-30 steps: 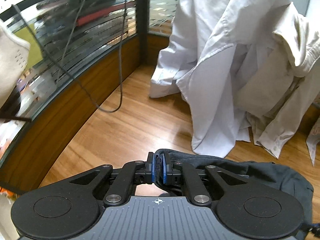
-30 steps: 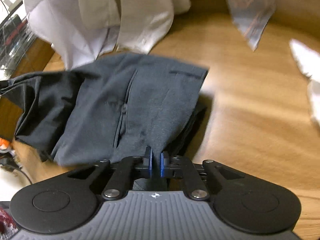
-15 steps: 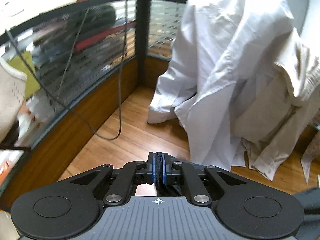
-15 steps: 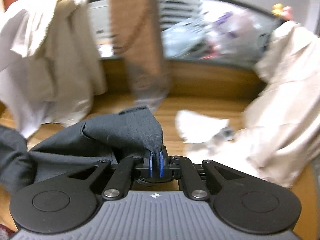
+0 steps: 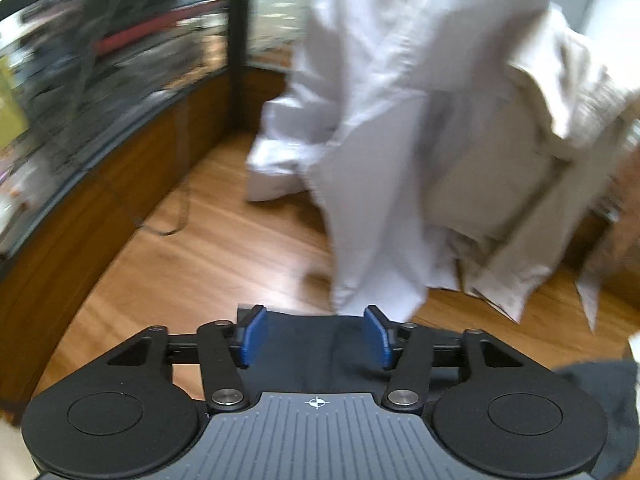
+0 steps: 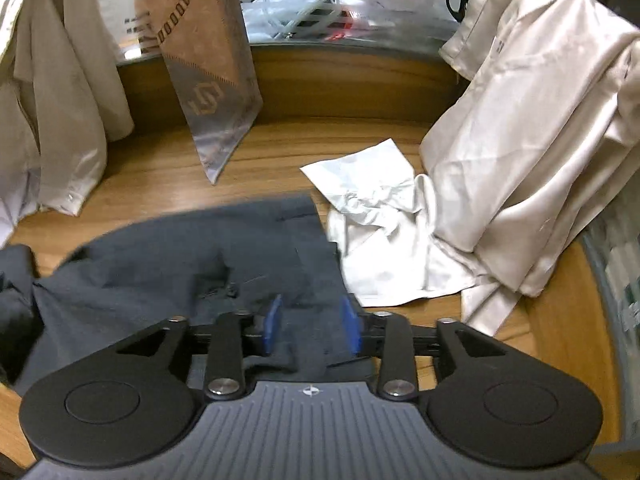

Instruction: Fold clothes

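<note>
The wooden table [image 6: 168, 168] carries several garments. Largest, beyond the left jaws, hangs the white shirt [image 5: 380, 128]; the cream shirt [image 6: 532, 128] hangs right of the right jaws. The dark trousers [image 6: 168, 280] lie flat on the table beneath both grippers. The left gripper [image 5: 315, 336] and the right gripper [image 6: 311, 326] have just been opening; both stand parted over the dark cloth, pads clear of it, nothing clamped.

Hazards, as judged:
- The released fold may spring back if the fabric is left unsmoothed.
- A pad withdrawing low may drag the top layer.
- The crumpled white cloth [image 6: 376, 216], touching the trousers' right edge, may be caught in the next grasp.
</note>
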`<state>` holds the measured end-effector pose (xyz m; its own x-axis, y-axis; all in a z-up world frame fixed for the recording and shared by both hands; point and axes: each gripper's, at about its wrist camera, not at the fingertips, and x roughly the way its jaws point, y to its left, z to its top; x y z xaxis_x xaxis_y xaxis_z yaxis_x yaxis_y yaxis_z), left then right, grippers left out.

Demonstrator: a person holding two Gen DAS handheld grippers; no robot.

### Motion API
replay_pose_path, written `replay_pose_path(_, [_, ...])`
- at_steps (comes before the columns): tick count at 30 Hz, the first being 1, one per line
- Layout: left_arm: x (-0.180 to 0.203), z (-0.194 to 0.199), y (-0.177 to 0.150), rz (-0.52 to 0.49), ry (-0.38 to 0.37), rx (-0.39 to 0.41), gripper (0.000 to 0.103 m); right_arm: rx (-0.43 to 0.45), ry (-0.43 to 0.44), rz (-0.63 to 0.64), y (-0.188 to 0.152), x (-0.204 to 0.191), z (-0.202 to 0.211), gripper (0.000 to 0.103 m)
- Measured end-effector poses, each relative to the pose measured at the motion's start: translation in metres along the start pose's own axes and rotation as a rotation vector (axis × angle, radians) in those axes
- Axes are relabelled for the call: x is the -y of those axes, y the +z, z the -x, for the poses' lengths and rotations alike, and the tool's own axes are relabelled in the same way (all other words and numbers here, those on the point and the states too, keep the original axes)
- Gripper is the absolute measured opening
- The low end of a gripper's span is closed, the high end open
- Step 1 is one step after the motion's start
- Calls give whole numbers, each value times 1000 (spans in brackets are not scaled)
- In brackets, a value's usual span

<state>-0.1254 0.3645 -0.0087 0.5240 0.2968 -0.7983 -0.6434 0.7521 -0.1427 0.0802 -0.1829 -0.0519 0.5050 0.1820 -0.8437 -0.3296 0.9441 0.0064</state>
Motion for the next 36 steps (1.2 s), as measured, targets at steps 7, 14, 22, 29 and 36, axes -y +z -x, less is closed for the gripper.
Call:
replay_pose_path(7, [51, -31, -4, -140, -149, -65, 76, -10, 91, -24, 11, -29, -21, 48])
replay_pose_path(14, [86, -71, -17, -191, -218, -167, 82, -67, 130, 19, 31, -47, -62, 56])
replay_pose_path(22, [121, -113, -37, -233, -251, -294, 86, -158, 124, 89, 50, -39, -117, 63])
replay_pose_path(29, [147, -138, -51, -258, -228, -356, 88, -254, 43, 183, 46, -56, -159, 65])
replay_pose_path(36, [150, -155, -53, -247, -219, -403, 88, -223, -56, 253, 38, -56, -161, 39])
